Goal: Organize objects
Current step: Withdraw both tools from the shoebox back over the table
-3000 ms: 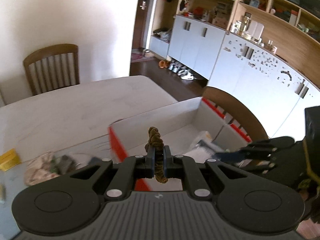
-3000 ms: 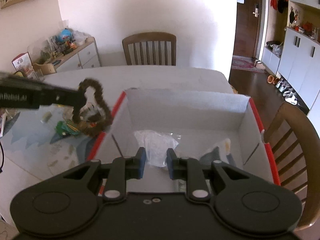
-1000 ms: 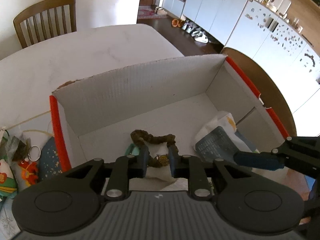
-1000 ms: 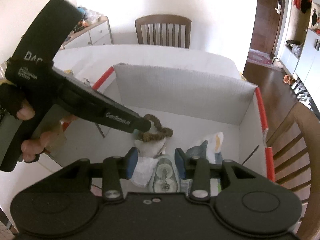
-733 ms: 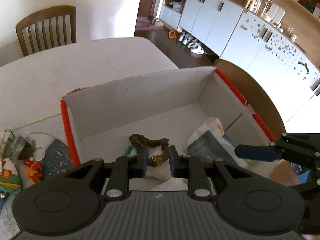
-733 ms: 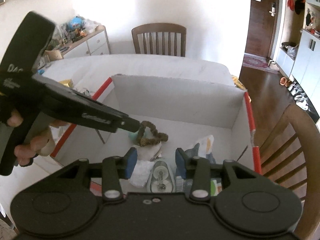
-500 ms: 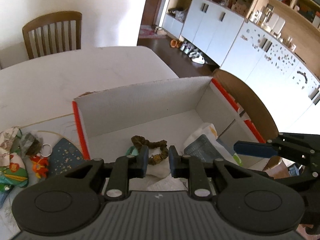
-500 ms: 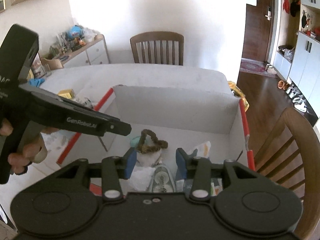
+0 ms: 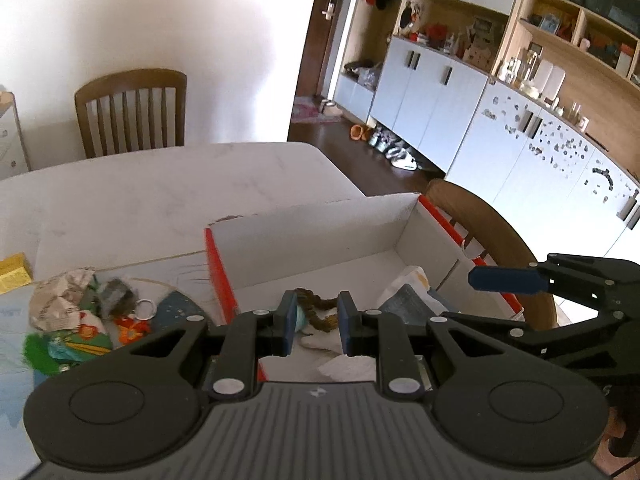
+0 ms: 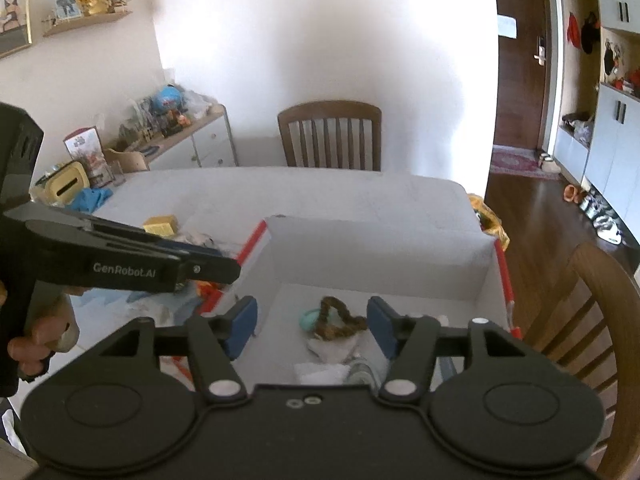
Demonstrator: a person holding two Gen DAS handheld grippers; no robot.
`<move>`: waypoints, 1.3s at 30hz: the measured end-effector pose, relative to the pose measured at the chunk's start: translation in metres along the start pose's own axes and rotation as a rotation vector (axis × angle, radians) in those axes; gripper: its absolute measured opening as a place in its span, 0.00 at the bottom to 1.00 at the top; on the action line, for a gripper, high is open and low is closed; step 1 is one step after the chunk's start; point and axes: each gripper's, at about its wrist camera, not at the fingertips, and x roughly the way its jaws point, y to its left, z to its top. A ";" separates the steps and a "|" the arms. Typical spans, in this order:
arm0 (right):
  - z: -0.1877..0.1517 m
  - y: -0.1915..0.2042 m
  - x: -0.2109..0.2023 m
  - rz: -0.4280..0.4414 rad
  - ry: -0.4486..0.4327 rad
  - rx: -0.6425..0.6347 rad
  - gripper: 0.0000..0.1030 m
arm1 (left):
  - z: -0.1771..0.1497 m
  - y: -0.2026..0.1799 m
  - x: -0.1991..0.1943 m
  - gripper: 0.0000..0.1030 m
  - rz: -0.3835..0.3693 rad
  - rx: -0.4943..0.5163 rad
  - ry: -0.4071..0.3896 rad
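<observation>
Since three seconds ago, the brown braided hair tie (image 10: pixel 338 320) has left the left gripper (image 9: pixel 316 322), which is now pulling back with its jaws apart and nothing between them. That tie is lying on the floor of the white cardboard box with red edge tape (image 9: pixel 320 236), just ahead of the left gripper and partly over a small teal item (image 10: pixel 310 316) and a white crumpled tissue (image 10: pixel 330 346). To the right of that gripper, inside the same box, a pale plastic packet with a dark printed panel (image 9: pixel 406 296) is resting against the far wall.

The right gripper (image 10: pixel 312 330) is hovering over the near rim of the box with its jaws wide apart and empty, the hair tie showing in the gap ahead of it.

Part of the sorting looks done, judging by the several things already in the box. What is left is waiting to the left of the left gripper, outside the box on the white table (image 9: pixel 160 184): a heap of patterned fabric and crumpled paper (image 9: pixel 70 312), a grey fuzzy keychain with a metal ring (image 9: pixel 120 296) and a yellow box (image 9: pixel 14 272) beyond them. The next pick probably starts in that heap.
</observation>
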 end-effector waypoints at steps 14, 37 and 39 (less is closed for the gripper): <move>0.008 0.047 0.003 0.021 -0.025 0.037 0.71 | -0.018 0.052 -0.061 0.50 0.035 0.000 -0.100; 0.026 0.160 0.051 0.031 -0.025 0.024 0.89 | -0.051 0.175 -0.127 0.86 0.106 -0.022 -0.182; 0.026 0.167 0.056 0.022 -0.026 0.029 0.91 | -0.054 0.184 -0.130 1.00 0.120 -0.015 -0.192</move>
